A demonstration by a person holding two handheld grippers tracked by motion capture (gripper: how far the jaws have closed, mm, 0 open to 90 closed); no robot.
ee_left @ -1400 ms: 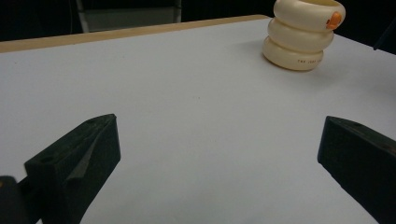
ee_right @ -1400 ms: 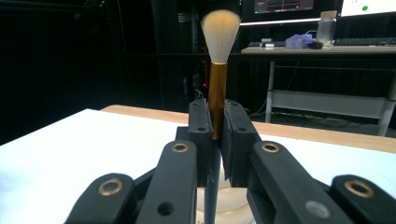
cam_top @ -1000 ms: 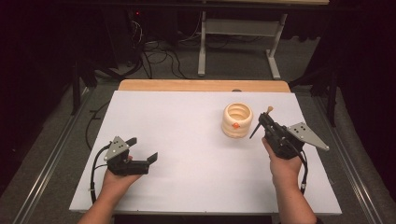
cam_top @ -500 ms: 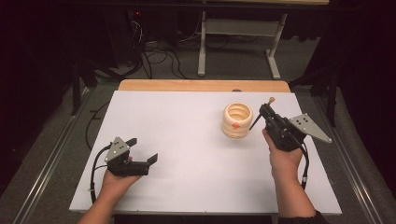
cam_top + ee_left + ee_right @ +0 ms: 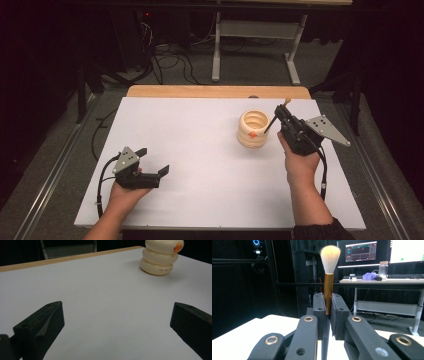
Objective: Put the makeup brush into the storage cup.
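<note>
Nearest the person, the left gripper (image 5: pixel 152 173) rests low on the white table (image 5: pixel 200 150) at its near left, jaws spread wide with bare tabletop between them; in the left gripper view the two black jaws stand far apart and grasp nothing. The right gripper (image 5: pixel 277 114) is held up over the far right of the table, clenched on a brush (image 5: pixel 328 277). In the right gripper view the brush stands upright between the two closed jaws: one brush, with a copper-coloured ferrule and a rounded tuft of pale bristles at the top. Its dark handle (image 5: pixel 270 123) runs down below the jaws; in the right gripper view its lower end is cut off by the frame edge.

Just beside the right gripper, toward the table's middle, stands one cream ribbed holder (image 5: pixel 254 129) made of three stacked rounded rings, with a small orange piece (image 5: pixel 253 134) at its rim. In the left gripper view its top is cut off and small dark lettering on its lowest ring is too small to read. The brush handle's tip ends close by the holder's rim; whether it touches is hard to tell.
</note>
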